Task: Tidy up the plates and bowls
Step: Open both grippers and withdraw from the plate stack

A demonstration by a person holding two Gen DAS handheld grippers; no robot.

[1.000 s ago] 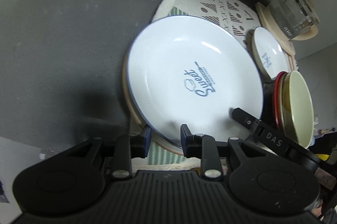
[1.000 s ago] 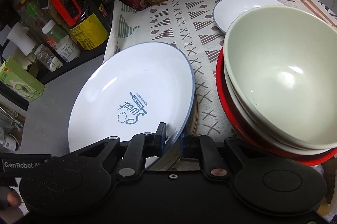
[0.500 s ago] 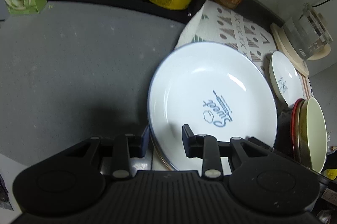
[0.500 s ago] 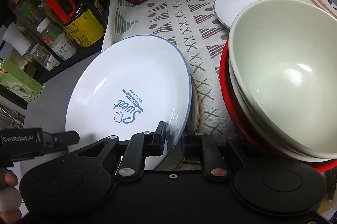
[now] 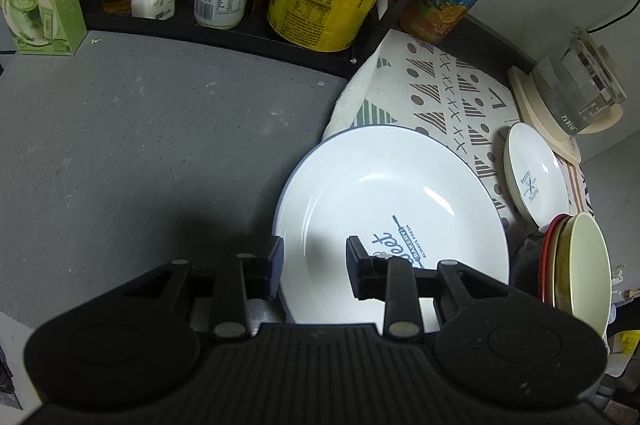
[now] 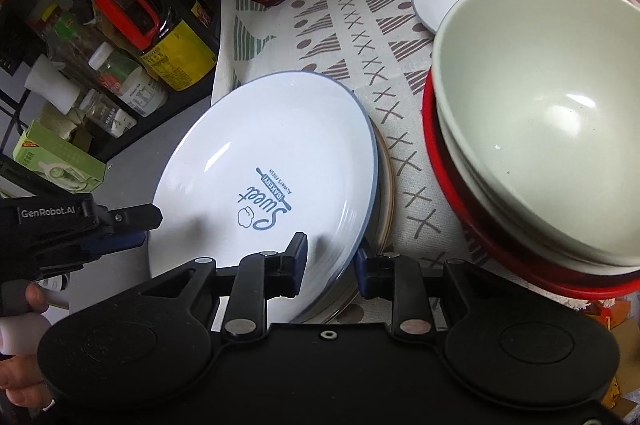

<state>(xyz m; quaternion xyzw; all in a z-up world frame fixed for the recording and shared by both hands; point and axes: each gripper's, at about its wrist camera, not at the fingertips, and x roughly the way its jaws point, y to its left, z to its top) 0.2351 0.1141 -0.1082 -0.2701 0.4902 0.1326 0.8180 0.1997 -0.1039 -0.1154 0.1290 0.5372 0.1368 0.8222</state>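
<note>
While your left gripper (image 5: 314,263) and right gripper (image 6: 330,257) straddle opposite rims of the big plate (image 6: 264,169) on the desk stack, jaws spread, settle it flush before reaching for the small plate (image 5: 534,177).

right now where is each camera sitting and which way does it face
Left wrist: on the left gripper, looking forward and down over the big white plate toward the condiment rack; only its own fingers show.
Right wrist: on the right gripper, facing the same plate and stacked bowls; a hand shows.
Shared: plate, bowls, small plate, kettle.
</note>
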